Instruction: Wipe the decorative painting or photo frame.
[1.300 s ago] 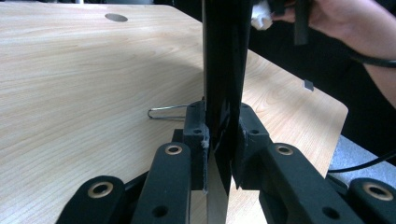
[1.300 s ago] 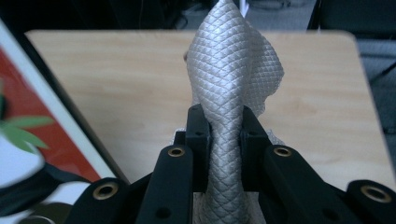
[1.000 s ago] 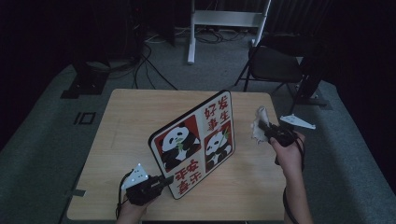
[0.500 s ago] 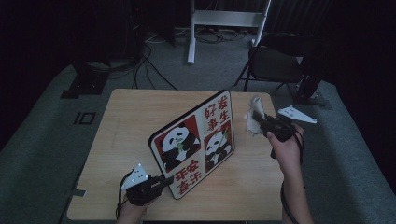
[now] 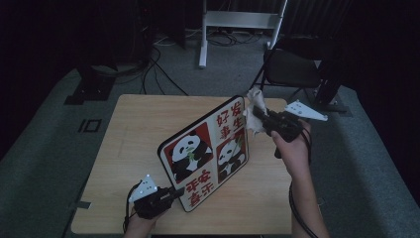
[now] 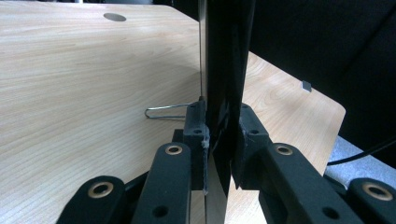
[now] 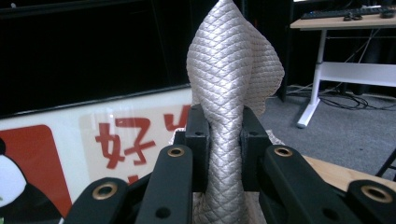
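the right gripper (image 5: 261, 117) has risen and swung in toward the upper far corner of the panda board (image 5: 208, 151) over the last second; a second ago it hung lower and farther out past the board's edge, and now the cloth (image 5: 252, 115) it carries is close against, maybe touching, the top of the board beside the red characters. its jaws are pinched tight on the quilted beige cloth (image 7: 231, 93), which bunches up above the pads in the right gripper view. this looks like the approach for a wipe of the board's printed face, with the cloth about to start at the top corner.

the left gripper (image 5: 171, 194) has not moved. it stands at the near lower corner of the board, jaws clamped on the board's thin edge (image 6: 219, 70), holding it upright and tilted on the bench (image 5: 138, 129). in the left gripper view the pads press both sides of the dark panel, and a wire stand leg (image 6: 166, 111) lies on the wood just behind it.

the board stands near the middle of the bench, slanting from the near left to the far right, printed face toward the person.

around it the bench is bare wood. beyond the far edge are a dark folding chair (image 5: 292, 69), a white desk frame (image 5: 237, 22) and loose cables (image 5: 163, 59) on the grey floor. nothing stands between cloth and board; the one risk i judge is that a push from the cloth could tip the board against a single-corner hold.
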`<state>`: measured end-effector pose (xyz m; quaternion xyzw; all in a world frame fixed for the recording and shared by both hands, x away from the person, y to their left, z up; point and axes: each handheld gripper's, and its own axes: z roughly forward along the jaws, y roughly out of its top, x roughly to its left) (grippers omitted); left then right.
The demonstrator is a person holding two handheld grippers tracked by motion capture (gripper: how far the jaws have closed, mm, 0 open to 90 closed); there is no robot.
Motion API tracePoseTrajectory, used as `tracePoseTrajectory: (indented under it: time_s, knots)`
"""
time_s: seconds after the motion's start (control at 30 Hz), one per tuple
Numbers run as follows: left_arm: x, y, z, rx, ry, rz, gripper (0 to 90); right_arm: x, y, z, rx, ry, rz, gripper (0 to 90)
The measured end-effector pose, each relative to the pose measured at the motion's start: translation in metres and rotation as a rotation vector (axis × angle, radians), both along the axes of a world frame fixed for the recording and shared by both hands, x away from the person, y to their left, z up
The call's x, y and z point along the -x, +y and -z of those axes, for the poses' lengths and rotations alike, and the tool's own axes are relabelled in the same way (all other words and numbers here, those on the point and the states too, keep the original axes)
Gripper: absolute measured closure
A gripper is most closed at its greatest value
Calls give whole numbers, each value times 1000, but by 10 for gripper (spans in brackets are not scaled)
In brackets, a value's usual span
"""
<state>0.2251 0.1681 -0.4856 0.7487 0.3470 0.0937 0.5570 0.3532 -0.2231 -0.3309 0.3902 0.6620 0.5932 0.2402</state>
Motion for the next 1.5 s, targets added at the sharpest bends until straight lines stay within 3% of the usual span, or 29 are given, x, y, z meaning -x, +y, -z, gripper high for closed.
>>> tracePoseTrajectory:
  time_s: [0.23, 0.47, 1.5]
  knots:
    - [0, 0, 0, -3, 0, 5, 790, -7, 17, -4, 7, -10, -28, 785]
    - [1, 0, -1, -17, -4, 14, 788, -22, 34, 9, 37, 38, -46, 783]
    - [1, 0, -3, -38, -2, 38, 784, -32, 27, 42, 60, 123, -10, 783]
